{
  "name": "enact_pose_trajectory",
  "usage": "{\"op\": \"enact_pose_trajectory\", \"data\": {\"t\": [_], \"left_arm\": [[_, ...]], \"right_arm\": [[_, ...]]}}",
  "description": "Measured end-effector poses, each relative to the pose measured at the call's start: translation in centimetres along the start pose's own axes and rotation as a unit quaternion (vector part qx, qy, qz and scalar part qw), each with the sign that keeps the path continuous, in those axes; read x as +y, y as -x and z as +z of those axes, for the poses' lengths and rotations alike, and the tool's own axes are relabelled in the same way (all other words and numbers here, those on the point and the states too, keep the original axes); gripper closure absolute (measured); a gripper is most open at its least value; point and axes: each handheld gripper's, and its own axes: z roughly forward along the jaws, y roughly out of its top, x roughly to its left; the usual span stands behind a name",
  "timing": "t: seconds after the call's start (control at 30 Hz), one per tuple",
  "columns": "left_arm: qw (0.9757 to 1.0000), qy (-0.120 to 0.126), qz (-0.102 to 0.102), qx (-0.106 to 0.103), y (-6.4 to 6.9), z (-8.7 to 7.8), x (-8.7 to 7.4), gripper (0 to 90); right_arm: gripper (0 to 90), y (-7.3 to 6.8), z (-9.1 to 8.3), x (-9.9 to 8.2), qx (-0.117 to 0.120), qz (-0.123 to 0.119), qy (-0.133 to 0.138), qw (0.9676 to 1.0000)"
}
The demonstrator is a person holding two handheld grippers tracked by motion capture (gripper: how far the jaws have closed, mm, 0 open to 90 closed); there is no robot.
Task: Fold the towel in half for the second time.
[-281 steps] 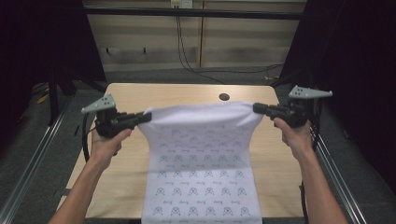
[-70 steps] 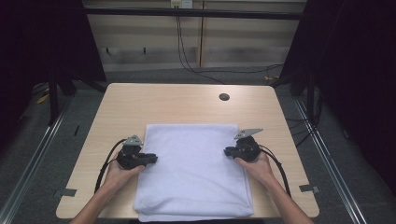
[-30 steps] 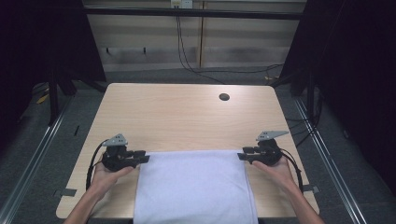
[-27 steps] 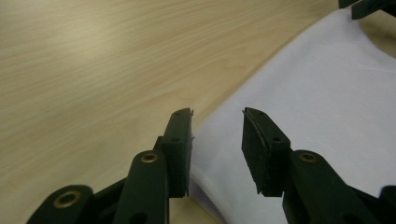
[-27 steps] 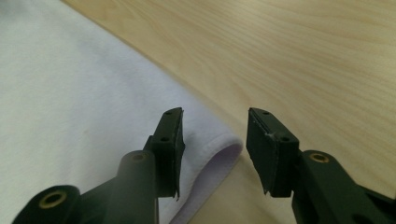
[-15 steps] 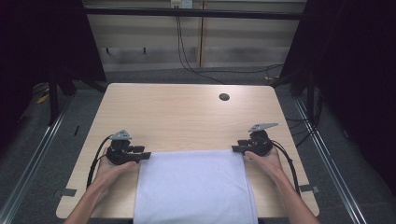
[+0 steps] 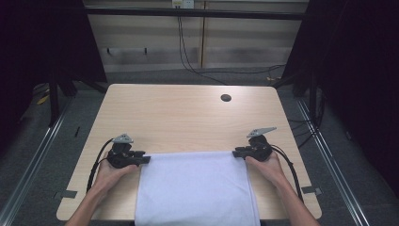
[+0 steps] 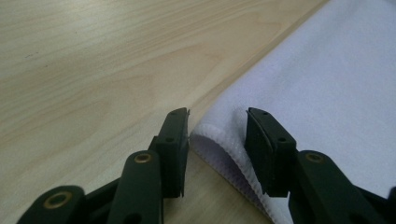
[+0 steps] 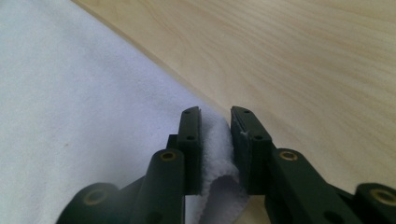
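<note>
Left gripper sits low on the near left part of the pale wooden surface, held by the person's left hand. In the left gripper view its two black jaws stand apart, one on each side of the white cloth's folded far left corner, with a clear gap between them, so the gripper is released around the corner and not pinching it. The stitched hem of the cloth shows in layers just below the jaws.

Between the two grippers, the cloth lies flat on the near middle of the surface, its far edge running straight from one gripper to the other and its near end reaching the near edge of the surface.

At the cloth's far right corner, the right gripper is held by the right hand. In the right gripper view its jaws sit closer together, with the cloth corner bunched between them; the gripper looks clenched on the cloth.

A small dark round hole marks the far right part of the surface.
</note>
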Motion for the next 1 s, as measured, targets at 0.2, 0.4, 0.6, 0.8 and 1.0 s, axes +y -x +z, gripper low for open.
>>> {"op": "enact_pose_trajectory", "data": {"t": [0.2,0.4,0.6,0.8,1.0], "left_arm": [[0.9999,0.000,-0.001,-0.012,-0.1,-0.1,-0.2,64.5],[0.9994,-0.006,-0.013,-0.031,-0.3,0.0,-0.2,80.6],[0.9986,0.017,-0.023,-0.046,-0.4,-0.6,0.2,85.8],[0.9969,0.039,-0.029,-0.063,-0.8,-1.6,1.5,86.4],[0.9966,0.051,-0.017,-0.063,-0.8,-2.6,2.7,86.4]], "right_arm": [[83.5,-0.1,-0.2,-0.2,0.005,0.000,-0.004,1.0000],[85.8,-0.1,-0.3,0.1,0.010,0.003,0.000,0.9999],[86.1,0.0,-1.3,0.7,0.018,0.010,0.026,0.9994],[86.4,0.3,-3.3,2.0,0.040,0.006,0.060,0.9974],[86.5,0.7,-4.2,3.1,0.040,0.000,0.064,0.9971]]}}
